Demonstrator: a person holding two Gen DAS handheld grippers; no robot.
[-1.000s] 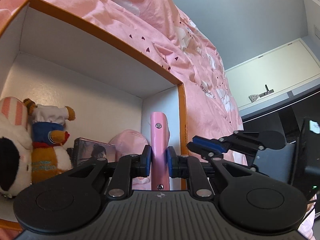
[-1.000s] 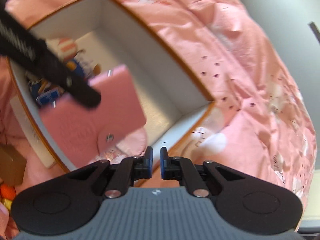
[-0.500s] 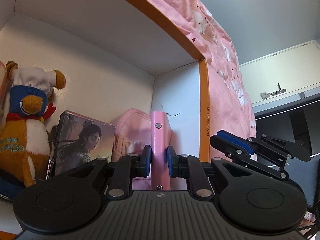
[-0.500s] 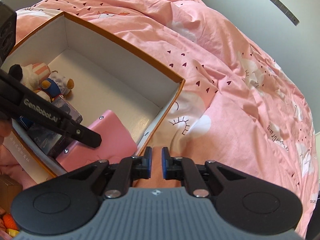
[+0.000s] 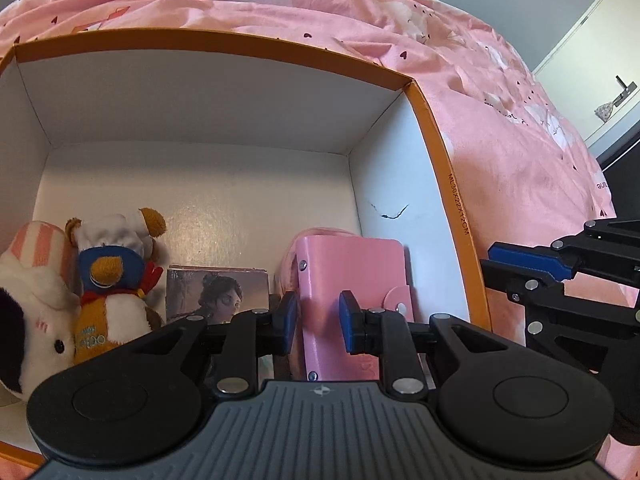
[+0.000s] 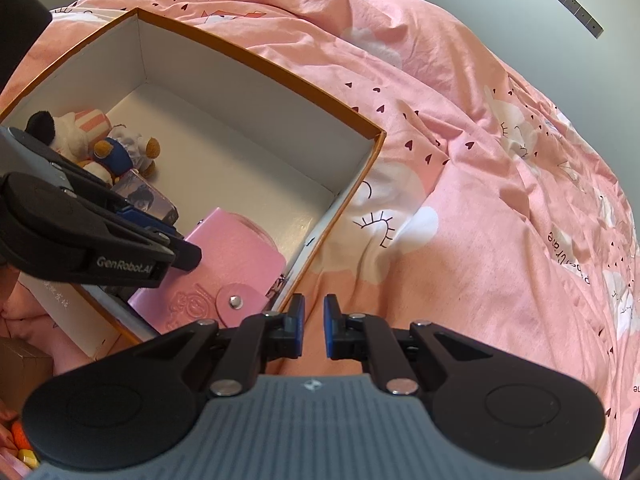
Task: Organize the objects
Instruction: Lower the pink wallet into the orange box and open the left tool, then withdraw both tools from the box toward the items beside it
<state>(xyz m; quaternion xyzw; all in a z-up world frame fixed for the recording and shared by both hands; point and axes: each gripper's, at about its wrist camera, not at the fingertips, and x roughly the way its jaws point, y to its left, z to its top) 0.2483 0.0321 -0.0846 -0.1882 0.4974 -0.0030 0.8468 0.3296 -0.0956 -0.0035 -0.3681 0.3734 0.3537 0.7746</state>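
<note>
Pink wallet [image 5: 352,280] is seen low centre of the left-wrist view, lying in the box [image 5: 436,128] near its right wall, partly over a pink pouch [image 5: 288,268]; left gripper [image 5: 318,322] jaws have just been opening, pads apart, wallet between but not pressed; right gripper [image 6: 313,326] is nearly closed on nothing. Risk: wallet may be dragged or tipped if a pad snags on withdrawal. Counted: 1 wallet, 2 plush toys [image 5: 114,280], 1 picture card box [image 5: 218,292], 1 pouch.

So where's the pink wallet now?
Inside the orange-rimmed box, at its right end against the side wall, right of the picture card: the pink wallet.
</note>
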